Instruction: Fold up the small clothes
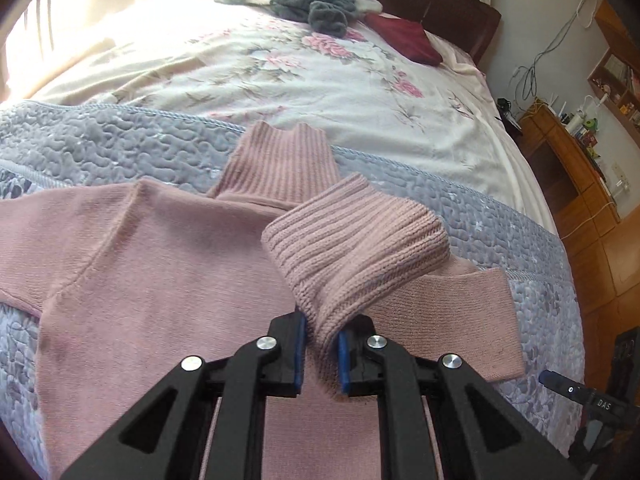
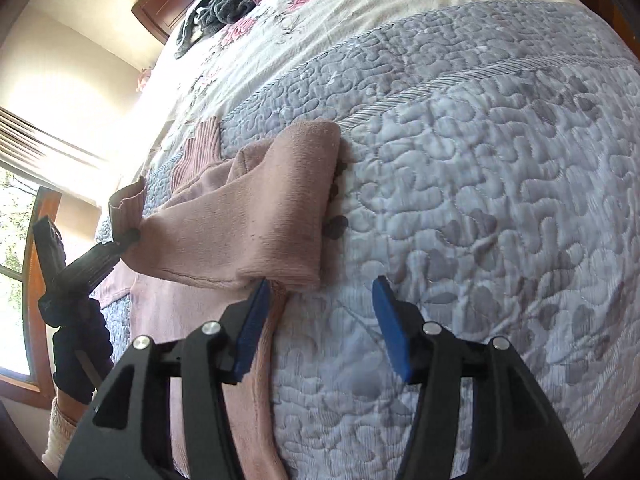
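A dusty-pink knit sweater (image 1: 160,248) lies flat on the grey-blue quilt (image 1: 100,144), its ribbed collar (image 1: 280,164) pointing up the bed. My left gripper (image 1: 322,354) is shut on the ribbed cuff (image 1: 352,244) of one sleeve, lifted over the sweater's body. In the right wrist view that sleeve (image 2: 256,216) is folded across, and the left gripper (image 2: 128,236) pinches its cuff at the left. My right gripper (image 2: 318,320) stands open over the quilt (image 2: 480,200) beside the sweater's edge (image 2: 256,380), holding nothing.
Up the bed lie a floral sheet (image 1: 280,68), a heap of dark grey-green clothing (image 1: 316,0) and a dark red pillow (image 1: 404,36) by the headboard. Wooden cabinets (image 1: 576,184) stand to the right. A dark-gloved hand (image 2: 80,352) holds the left gripper, and a window (image 2: 16,220) is beyond it.
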